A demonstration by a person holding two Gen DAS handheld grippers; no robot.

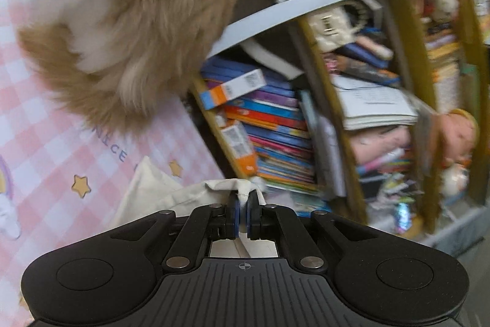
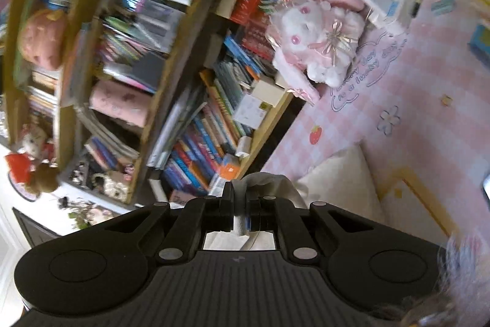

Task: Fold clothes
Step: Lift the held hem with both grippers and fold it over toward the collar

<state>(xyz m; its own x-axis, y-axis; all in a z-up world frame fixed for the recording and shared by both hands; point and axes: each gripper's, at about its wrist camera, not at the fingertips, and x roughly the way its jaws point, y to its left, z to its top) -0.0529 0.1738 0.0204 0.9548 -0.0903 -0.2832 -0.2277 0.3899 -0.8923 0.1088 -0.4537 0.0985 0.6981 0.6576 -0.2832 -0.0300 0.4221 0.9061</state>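
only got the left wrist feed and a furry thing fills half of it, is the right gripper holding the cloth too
Observer: Yes. The right gripper is shut on a fold of the cream cloth.
Operator: what is on that side of the mat
Observer: A pink and white plush rabbit sits at the edge of the pink checked mat, beside the bookshelf.
Operator: any print on the mat over there
Observer: A small strawberry and a flower outline are printed beyond the cloth.
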